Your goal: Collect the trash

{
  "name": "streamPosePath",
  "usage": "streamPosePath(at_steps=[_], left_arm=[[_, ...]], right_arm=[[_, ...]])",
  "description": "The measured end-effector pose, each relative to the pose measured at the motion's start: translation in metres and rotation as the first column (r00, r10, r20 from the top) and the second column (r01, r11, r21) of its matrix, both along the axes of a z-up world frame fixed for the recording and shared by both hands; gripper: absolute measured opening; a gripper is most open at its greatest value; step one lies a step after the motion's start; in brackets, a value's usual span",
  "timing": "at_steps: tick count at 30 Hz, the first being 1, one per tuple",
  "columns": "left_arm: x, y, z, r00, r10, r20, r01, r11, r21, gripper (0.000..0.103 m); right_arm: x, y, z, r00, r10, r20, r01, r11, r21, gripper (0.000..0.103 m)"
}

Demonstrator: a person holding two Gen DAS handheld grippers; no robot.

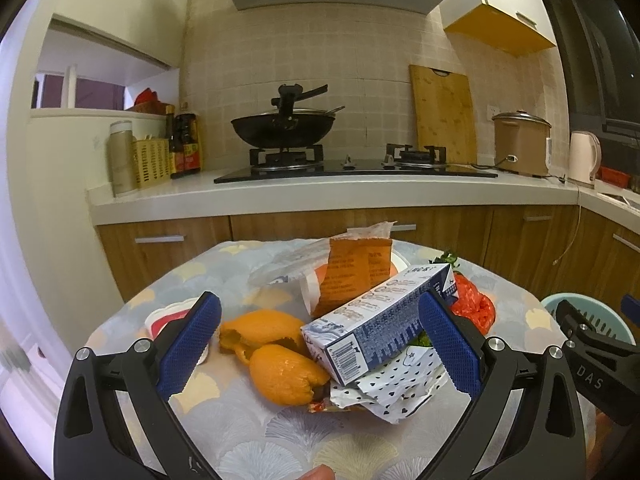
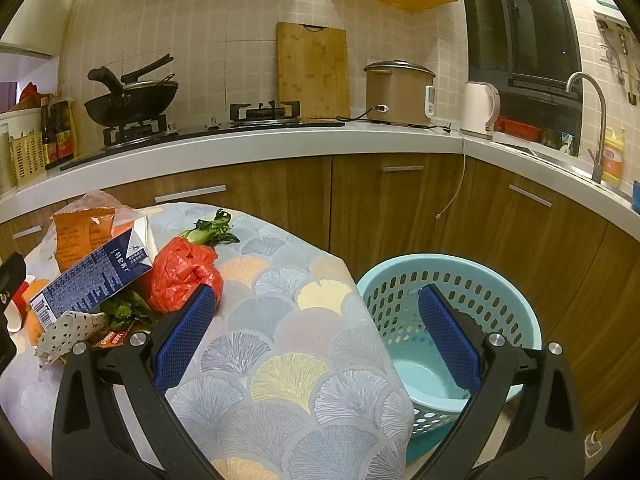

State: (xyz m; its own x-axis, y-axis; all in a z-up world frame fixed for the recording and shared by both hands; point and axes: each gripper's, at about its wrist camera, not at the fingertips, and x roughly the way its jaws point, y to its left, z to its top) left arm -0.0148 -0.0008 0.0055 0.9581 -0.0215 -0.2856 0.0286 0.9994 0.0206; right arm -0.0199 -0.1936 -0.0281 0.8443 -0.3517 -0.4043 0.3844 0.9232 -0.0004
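Both jaws are held wide, empty: left gripper before milk carton; right gripper, basket at 3 o'clock.

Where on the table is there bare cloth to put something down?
The tablecloth is bare between the red bag and the table edge beside the blue basket. It is crowded around the milk carton, orange peel and wrappers.
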Motion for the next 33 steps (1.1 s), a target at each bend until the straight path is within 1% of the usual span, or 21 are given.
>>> streamPosePath(at_steps=[3, 5, 6, 9, 11, 13, 14, 16, 18, 20, 23, 24, 26, 29, 31, 33], left_arm=[[-0.004, 0.01, 0.005, 1.0, 0.002, -0.022, -0.002, 1.0, -0.011, 0.096], [-0.008, 0.022, 0.009, 0.999, 0.002, -0.047, -0.003, 1.0, -0.014, 0.096], [-0.012, 0.031, 0.011, 0.999, 0.017, -0.049, -0.018, 1.0, -0.015, 0.096], [-0.016, 0.062, 0.015, 0.996, 0.056, -0.065, -0.059, 0.998, -0.036, 0.096], [-0.013, 0.086, 0.015, 0.992, 0.073, -0.104, -0.078, 0.995, -0.054, 0.096], [-0.009, 0.104, 0.014, 0.987, 0.074, -0.14, -0.085, 0.994, -0.073, 0.096], [-0.006, 0.112, 0.013, 0.984, 0.08, -0.161, -0.092, 0.993, -0.07, 0.096], [-0.001, 0.125, 0.009, 0.975, 0.1, -0.197, -0.113, 0.992, -0.054, 0.095], [0.006, 0.135, 0.005, 0.972, 0.1, -0.212, -0.114, 0.992, -0.054, 0.095], [0.015, 0.143, 0.001, 0.965, 0.105, -0.239, -0.121, 0.991, -0.056, 0.095], [0.033, 0.151, -0.003, 0.95, 0.071, -0.305, -0.109, 0.988, -0.11, 0.094], [0.04, 0.154, -0.005, 0.943, 0.066, -0.326, -0.114, 0.985, -0.13, 0.093], [0.051, 0.155, -0.006, 0.935, 0.073, -0.346, -0.13, 0.981, -0.145, 0.093], [0.067, 0.152, -0.011, 0.916, 0.103, -0.388, -0.17, 0.975, -0.141, 0.093], [0.074, 0.15, -0.014, 0.909, 0.119, -0.4, -0.187, 0.973, -0.136, 0.092], [0.083, 0.148, -0.019, 0.9, 0.145, -0.41, -0.207, 0.972, -0.111, 0.092]], right_arm=[[0.002, 0.001, 0.001, 1.0, 0.025, -0.002, -0.025, 1.0, 0.0, 0.097], [0.004, 0.002, 0.001, 0.999, 0.048, -0.002, -0.048, 0.999, 0.002, 0.097], [0.005, 0.004, 0.001, 0.998, 0.06, -0.005, -0.06, 0.998, -0.002, 0.096], [0.008, 0.011, 0.001, 0.995, 0.099, -0.016, -0.1, 0.995, -0.021, 0.083], [0.01, 0.017, 0.001, 0.991, 0.13, -0.023, -0.131, 0.991, -0.021, 0.076], [0.012, 0.022, 0.003, 0.985, 0.171, -0.02, -0.171, 0.985, 0.011, 0.063], [0.012, 0.024, 0.004, 0.983, 0.184, -0.02, -0.184, 0.983, 0.02, 0.059], [0.014, 0.03, 0.005, 0.976, 0.215, -0.019, -0.214, 0.976, 0.033, 0.044], [0.016, 0.039, 0.005, 0.968, 0.248, -0.027, -0.247, 0.968, 0.035, 0.035], [0.015, 0.049, 0.006, 0.962, 0.272, -0.027, -0.271, 0.962, 0.033, 0.033], [0.012, 0.062, 0.01, 0.947, 0.321, -0.017, -0.32, 0.946, 0.041, 0.033], [0.01, 0.066, 0.012, 0.941, 0.339, -0.016, -0.338, 0.94, 0.046, 0.033], [0.008, 0.072, 0.015, 0.929, 0.369, -0.015, -0.368, 0.929, 0.048, 0.033], [0.008, 0.078, 0.018, 0.924, 0.381, -0.021, -0.38, 0.924, 0.044, 0.033], [0.009, 0.078, 0.019, 0.919, 0.392, -0.027, -0.391, 0.919, 0.056, 0.033], [0.01, 0.079, 0.02, 0.901, 0.434, -0.031, -0.43, 0.899, 0.087, 0.033]])
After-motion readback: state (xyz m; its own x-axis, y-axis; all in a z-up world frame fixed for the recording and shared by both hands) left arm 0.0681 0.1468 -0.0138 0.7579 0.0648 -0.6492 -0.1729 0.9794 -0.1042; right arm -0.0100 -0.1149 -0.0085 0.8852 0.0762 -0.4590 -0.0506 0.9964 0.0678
